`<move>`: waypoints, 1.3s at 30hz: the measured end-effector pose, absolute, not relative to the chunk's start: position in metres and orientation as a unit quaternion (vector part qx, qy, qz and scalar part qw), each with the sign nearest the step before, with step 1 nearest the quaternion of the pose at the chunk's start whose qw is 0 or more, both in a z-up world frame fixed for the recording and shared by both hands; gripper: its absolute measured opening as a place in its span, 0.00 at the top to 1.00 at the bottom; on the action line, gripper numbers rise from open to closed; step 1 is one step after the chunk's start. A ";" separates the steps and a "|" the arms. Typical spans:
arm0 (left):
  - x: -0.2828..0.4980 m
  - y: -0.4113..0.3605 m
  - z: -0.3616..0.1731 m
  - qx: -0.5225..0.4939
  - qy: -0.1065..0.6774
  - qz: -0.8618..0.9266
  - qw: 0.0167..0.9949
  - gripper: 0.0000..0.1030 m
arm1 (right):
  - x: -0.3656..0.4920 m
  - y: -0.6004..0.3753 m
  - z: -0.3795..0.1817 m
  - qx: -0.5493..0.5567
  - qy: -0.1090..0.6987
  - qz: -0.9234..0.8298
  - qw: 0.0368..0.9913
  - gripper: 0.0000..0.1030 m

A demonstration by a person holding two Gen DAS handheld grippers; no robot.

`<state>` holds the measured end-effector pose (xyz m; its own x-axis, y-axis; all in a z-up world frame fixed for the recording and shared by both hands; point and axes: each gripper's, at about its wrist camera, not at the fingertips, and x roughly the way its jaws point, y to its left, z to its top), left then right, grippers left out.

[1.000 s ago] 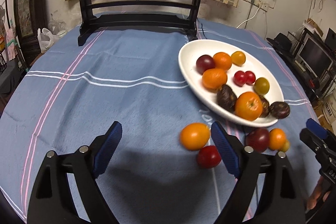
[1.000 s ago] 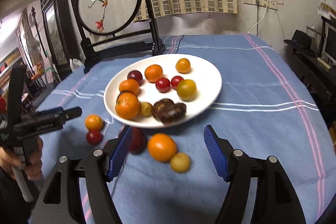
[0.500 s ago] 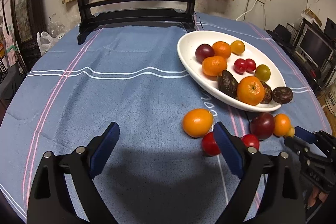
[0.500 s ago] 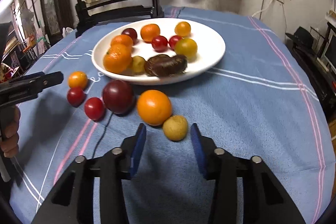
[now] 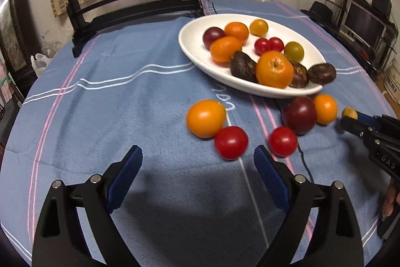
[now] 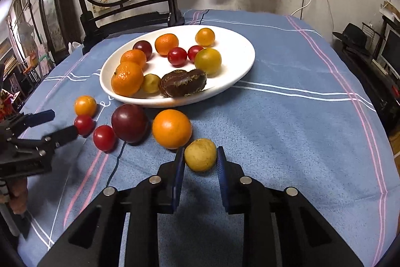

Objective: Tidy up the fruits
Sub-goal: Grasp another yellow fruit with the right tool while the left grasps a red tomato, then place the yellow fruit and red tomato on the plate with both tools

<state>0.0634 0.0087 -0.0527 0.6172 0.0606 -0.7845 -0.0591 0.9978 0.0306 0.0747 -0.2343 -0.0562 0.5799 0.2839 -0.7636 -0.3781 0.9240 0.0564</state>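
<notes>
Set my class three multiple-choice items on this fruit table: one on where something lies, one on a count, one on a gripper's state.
1. Where is the small yellow fruit?
A. on top of the plum
B. between the fingers of the right gripper, on the blue cloth
C. on the floor

2. How many red tomatoes lie on the white plate?
A. two
B. four
C. none

3. The left gripper is:
A. shut on an orange
B. open, holding nothing
C. shut on a plum

Key:
1 B, its blue pads flank the fruit on the cloth.
2 A, one pair sits side by side mid-plate.
3 B, its pads stand wide apart, gripping nothing.
</notes>
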 end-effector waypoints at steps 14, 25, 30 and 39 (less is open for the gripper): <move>0.085 -0.002 -0.066 -0.023 0.470 0.028 0.882 0.50 | 0.061 -0.218 -0.050 -0.072 0.412 0.223 0.881 0.75; 0.078 -0.005 -0.055 -0.034 0.451 0.006 0.892 0.73 | 0.056 -0.217 -0.045 -0.064 0.398 0.235 0.884 0.75; 0.067 0.000 -0.025 -0.050 0.419 0.002 0.907 0.73 | 0.056 -0.225 -0.029 -0.032 0.374 0.236 0.897 0.75; 0.101 0.003 0.023 -0.041 0.389 0.000 0.920 0.73 | 0.074 -0.202 0.023 -0.043 0.312 0.258 0.913 0.75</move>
